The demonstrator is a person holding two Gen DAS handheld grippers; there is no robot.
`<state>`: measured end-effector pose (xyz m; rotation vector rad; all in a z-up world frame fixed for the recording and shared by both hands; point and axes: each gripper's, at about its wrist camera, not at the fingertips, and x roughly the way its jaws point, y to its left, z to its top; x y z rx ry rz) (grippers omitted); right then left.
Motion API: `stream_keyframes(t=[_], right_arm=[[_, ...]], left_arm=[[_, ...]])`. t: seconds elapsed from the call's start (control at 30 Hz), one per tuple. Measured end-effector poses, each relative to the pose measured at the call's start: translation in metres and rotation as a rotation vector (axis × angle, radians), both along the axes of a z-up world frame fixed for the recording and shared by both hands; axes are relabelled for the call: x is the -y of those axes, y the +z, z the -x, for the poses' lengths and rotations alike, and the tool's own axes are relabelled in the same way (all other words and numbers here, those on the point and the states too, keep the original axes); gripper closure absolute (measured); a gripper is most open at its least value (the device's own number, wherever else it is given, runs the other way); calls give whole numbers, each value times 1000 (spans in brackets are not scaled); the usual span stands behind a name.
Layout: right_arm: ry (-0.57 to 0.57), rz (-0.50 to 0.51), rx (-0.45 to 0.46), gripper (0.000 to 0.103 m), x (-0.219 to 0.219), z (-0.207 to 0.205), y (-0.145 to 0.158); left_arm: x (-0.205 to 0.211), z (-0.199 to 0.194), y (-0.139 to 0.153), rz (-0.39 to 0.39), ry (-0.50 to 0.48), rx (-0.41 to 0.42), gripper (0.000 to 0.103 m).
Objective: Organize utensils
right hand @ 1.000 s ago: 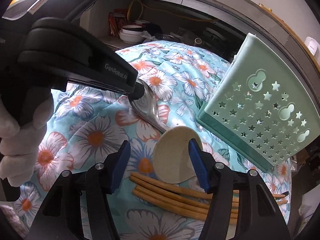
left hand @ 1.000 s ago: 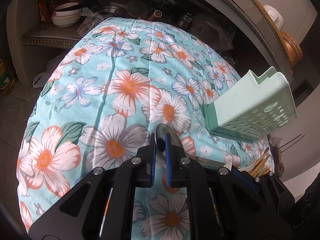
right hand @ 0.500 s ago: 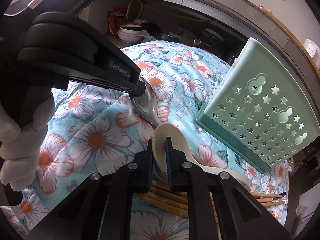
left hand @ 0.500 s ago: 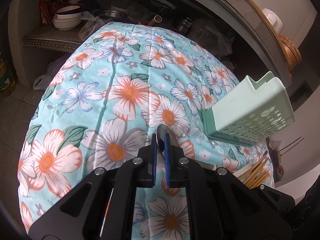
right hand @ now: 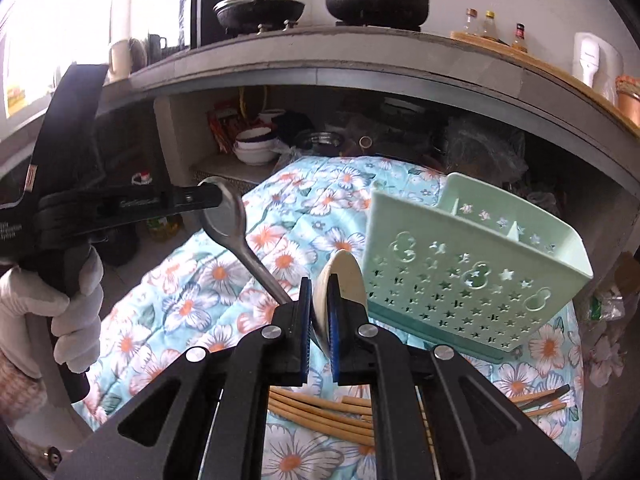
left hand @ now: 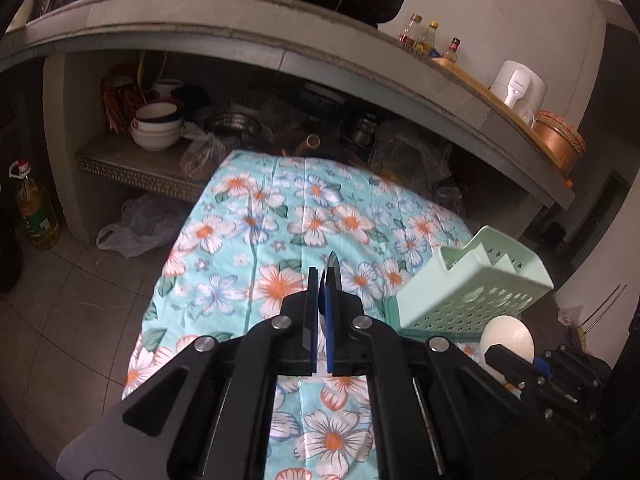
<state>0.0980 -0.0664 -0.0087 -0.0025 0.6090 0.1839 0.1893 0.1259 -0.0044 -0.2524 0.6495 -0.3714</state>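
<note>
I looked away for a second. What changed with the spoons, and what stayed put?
The right gripper closed on the cream spoon; both grippers lifted their spoons off the cloth, the left gripper keeping the metal spoon. The green caddy and chopsticks stayed.

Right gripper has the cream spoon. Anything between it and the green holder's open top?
Nothing visible. The cream spoon, clamped in the right gripper, sits just left of the green holder; its open compartments show no utensils. The metal spoon hangs further left.
</note>
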Motion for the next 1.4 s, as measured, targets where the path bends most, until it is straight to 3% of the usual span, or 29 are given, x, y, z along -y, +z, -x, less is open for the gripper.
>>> stream_keyframes(t=[0.23, 0.4, 0.53, 0.8, 0.97, 1.27, 1.4], right_arm=[[-75, -154, 52, 95, 63, 13, 41], [-107, -188, 110, 95, 91, 31, 63], [-120, -199, 167, 95, 107, 48, 87], [-105, -256, 300, 95, 143, 69, 144], [-7, -349, 343, 95, 158, 59, 168], [71, -455, 255, 95, 166, 9, 150], [82, -508, 217, 95, 172, -9, 136]], left_arm=[[-12, 17, 72, 5, 33, 196, 101], [-3, 24, 121, 25, 19, 349, 101], [23, 19, 140, 6, -36, 405, 101], [74, -18, 119, -97, -124, 328, 101], [95, -36, 96, -158, -144, 275, 101], [131, -53, 64, -310, -172, 234, 101], [141, -61, 53, -319, -197, 207, 101]])
